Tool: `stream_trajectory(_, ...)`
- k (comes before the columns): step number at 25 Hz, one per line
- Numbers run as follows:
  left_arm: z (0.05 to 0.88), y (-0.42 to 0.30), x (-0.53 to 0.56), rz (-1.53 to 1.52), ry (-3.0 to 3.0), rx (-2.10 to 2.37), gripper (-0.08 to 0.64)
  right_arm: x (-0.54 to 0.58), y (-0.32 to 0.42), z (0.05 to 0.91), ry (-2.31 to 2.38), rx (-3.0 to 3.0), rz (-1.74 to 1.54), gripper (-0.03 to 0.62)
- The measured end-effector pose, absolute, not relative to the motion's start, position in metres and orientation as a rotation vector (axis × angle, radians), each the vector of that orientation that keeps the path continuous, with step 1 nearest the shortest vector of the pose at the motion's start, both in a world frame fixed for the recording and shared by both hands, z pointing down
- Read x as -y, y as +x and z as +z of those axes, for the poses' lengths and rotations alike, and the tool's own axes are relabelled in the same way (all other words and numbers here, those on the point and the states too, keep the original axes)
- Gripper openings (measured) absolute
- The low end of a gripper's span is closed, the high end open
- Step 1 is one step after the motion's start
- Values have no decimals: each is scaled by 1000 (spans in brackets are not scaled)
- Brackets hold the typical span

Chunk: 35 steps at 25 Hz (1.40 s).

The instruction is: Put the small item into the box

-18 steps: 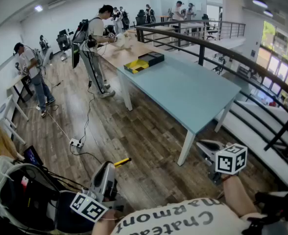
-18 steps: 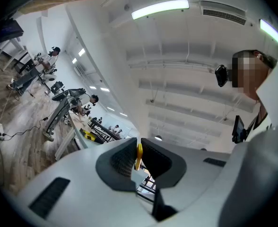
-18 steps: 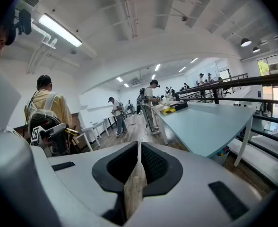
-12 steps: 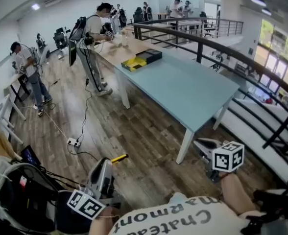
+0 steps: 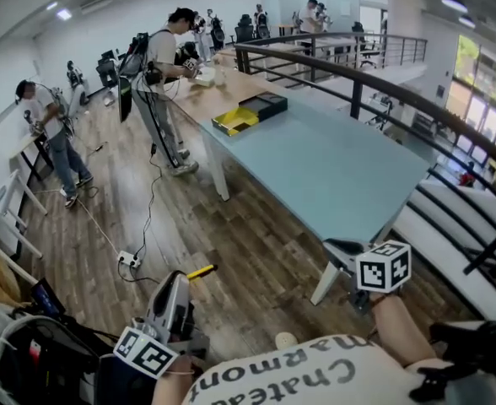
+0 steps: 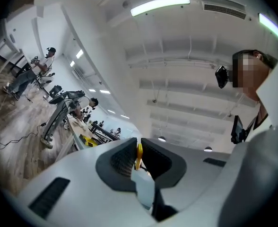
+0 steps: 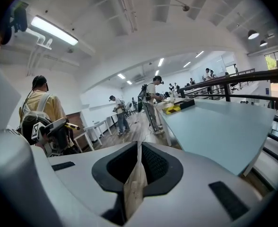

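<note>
**Head view, near to far.** At the lower edge we see the wearer's shirt (image 5: 307,378), w/ both grippers held low over the wood floor (image 5: 231,218).

- **L gripper** (image 5: 183,281), bottom left, is angled upward. In its own view we find the jaws pressed together on a thin yellow item (image 6: 139,153). In the head view the item sticks out past the jaw tips toward the table.
- **R gripper** (image 5: 339,250), bottom right, shows just beside the table's near leg (image 5: 322,270). Its own view shows the jaws closed, pads meeting, w/ nothing clamped betw. them.
- **Floor:** a power strip (image 5: 132,260) w/ cables lies ahead of the L gripper.

**Mid-ground.** We see a pale blue table (image 5: 341,167). The box (image 5: 250,113) sits at the table's far end, near the left edge. It is an open yellow tray w/ a dark half next to it, well apart from both grippers and from the item. A dark railing (image 5: 383,91) runs along the table's right side.

**Far ground.** One person (image 5: 159,74) stands at the next table, just beyond the box. Another (image 5: 50,133) stands by the left wall. We make out more people at the room's far end, too small to detail.
</note>
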<state>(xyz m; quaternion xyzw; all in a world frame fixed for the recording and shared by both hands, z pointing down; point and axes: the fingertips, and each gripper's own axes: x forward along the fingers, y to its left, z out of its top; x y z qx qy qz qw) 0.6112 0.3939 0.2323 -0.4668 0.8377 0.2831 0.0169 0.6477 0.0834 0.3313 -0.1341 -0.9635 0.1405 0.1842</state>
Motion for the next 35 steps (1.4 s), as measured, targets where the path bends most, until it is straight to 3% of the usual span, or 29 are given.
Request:
stream_trajectory(10,245,462,-332,908,-1341,-2620,26,-5,476,324,-432,2722,341,51)
stream_trajectory(26,275,335,-304,929,-1373,-2752,26,5,353,376,-438,2601,501,51)
stream_trajectory(35,252,230,-312,929,-1458,-2702,26,-5,263,347,-379,2643,513,51)
